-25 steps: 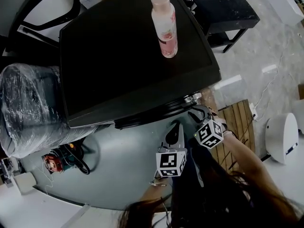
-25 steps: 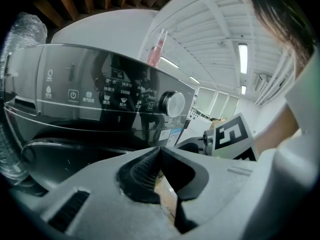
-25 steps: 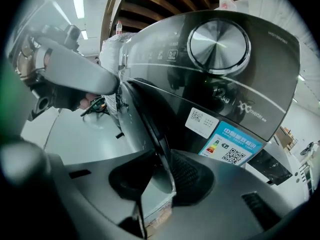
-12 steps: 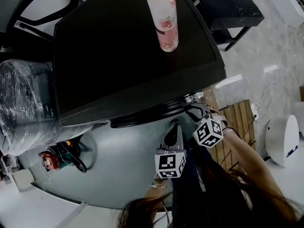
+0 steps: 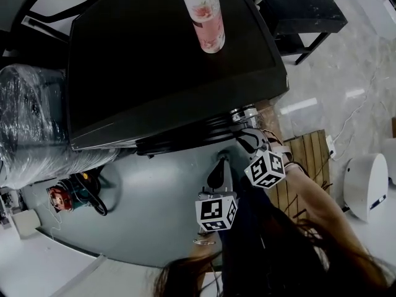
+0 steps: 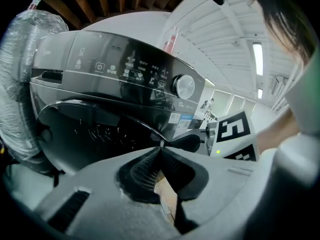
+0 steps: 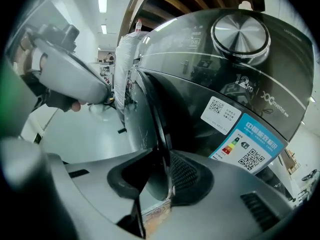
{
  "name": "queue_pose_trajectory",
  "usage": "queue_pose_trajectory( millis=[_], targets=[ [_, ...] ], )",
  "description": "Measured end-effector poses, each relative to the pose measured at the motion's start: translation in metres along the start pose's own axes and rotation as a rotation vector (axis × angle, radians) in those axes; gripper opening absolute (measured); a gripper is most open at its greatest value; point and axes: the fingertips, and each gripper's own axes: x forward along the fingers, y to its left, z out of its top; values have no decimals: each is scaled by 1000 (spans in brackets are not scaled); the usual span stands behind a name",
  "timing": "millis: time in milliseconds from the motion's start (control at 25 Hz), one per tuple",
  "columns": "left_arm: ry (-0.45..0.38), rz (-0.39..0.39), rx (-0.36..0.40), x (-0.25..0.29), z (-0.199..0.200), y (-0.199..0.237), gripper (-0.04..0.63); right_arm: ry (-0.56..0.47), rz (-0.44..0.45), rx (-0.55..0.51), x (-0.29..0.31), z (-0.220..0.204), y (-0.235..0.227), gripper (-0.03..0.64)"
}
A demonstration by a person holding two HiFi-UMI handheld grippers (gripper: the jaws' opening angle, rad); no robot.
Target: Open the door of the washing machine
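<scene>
Head view: washing machine (image 5: 173,60) below me, pink bottle (image 5: 203,14) on top, door (image 5: 185,142) at the front, seemingly not yet swung out

Left gripper view: my left gripper (image 6: 161,151) is clenched on nothing and faces the control panel (image 6: 130,71), off the door

Right gripper view: my right gripper (image 7: 159,156) has just been opening its jaws, door's edge between them, unpinched

Step in hand, I judge: seating on the rim. Next: close firmly, pull outward along the hinge's arc

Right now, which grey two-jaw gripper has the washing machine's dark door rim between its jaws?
The right gripper: its jaws have just been opening and straddle the door rim. The left gripper has its jaws together, empty.
</scene>
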Motion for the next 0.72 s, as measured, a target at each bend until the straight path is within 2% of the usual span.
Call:
queue_pose_trajectory(
  millis=[200, 720],
  targets=[
    [-18, 63, -34, -8, -6, 6, 12, -17, 13, -37, -6, -4, 11, 87],
    [-42, 138, -48, -41, -5, 3, 13, -35, 20, 9, -18, -10, 33, 86]
  ],
)
